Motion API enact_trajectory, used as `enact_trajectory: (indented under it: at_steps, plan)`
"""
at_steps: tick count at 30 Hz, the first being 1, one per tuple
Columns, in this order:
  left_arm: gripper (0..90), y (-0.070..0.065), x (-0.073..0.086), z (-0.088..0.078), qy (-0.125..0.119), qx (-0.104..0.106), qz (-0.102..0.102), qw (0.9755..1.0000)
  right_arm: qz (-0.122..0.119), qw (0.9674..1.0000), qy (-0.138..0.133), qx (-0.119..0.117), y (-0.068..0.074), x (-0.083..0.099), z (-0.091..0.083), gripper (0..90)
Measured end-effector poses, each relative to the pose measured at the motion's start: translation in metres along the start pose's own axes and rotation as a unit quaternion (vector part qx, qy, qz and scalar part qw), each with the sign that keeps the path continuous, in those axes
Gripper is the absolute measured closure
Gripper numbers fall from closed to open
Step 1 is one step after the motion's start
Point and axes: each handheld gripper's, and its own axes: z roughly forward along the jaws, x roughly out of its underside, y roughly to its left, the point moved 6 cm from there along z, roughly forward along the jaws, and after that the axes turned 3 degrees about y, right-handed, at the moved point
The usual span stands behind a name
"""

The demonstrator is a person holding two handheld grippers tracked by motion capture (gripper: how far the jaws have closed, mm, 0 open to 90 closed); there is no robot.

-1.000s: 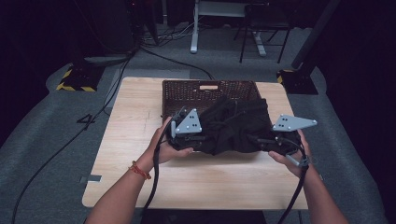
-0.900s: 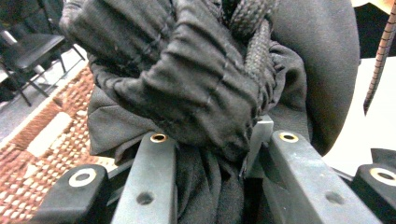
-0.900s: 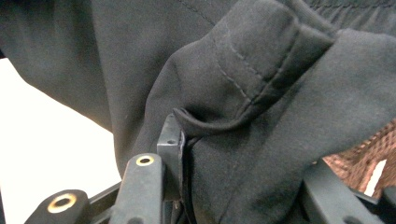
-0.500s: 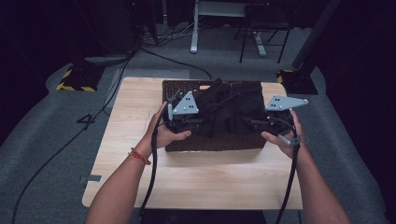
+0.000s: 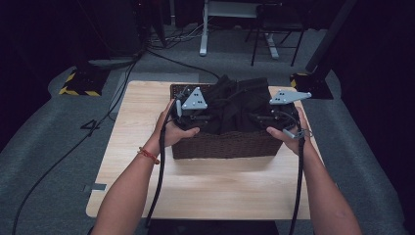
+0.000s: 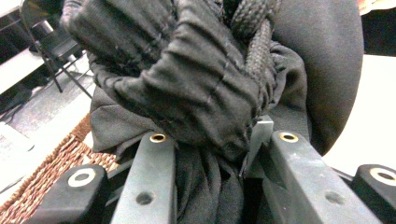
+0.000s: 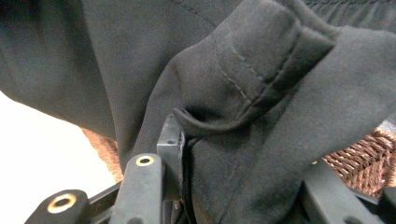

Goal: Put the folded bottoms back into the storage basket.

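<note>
Both claws, left [image 5: 203,117] and right [image 5: 262,118], are clamped on the black garment [image 5: 235,105] that I hold bunched over the basket [image 5: 222,145] on the table [image 5: 137,117], so I judge I am loading it, and next I must lower and release.

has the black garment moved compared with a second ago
Yes. The black garment, clamped by the left gripper and right gripper, has gone away from the person, from the table's near part to above the wicker basket.
</note>
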Motion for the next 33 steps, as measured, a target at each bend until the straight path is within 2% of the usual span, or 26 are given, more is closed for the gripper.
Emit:
enact_trajectory:
  at_steps: [5, 10, 16, 25, 33]
  plan:
    - [72.1, 0.009, 0.005, 0.008, 0.008, -0.004, -0.004, 1.0, 0.007, 0.9999, 0.009, 0.0, -0.006, 0.001, 0.013, 62.2]
    - [72.1, 0.019, 0.012, 0.018, 0.013, -0.005, -0.019, 0.9997, 0.011, 0.9997, 0.02, 0.003, -0.011, 0.001, 0.026, 62.2]
    - [72.1, 0.029, 0.021, 0.03, 0.034, -0.013, -0.026, 0.999, 0.021, 0.9989, 0.041, 0.002, -0.02, 0.005, 0.047, 62.0]
    - [72.0, 0.035, 0.031, 0.044, 0.06, -0.015, -0.028, 0.9977, 0.03, 0.9972, 0.068, 0.002, -0.026, 0.013, 0.067, 61.8]
    - [71.8, 0.04, 0.043, 0.057, 0.091, -0.014, -0.032, 0.9953, 0.037, 0.994, 0.102, 0.003, -0.028, 0.021, 0.084, 61.2]
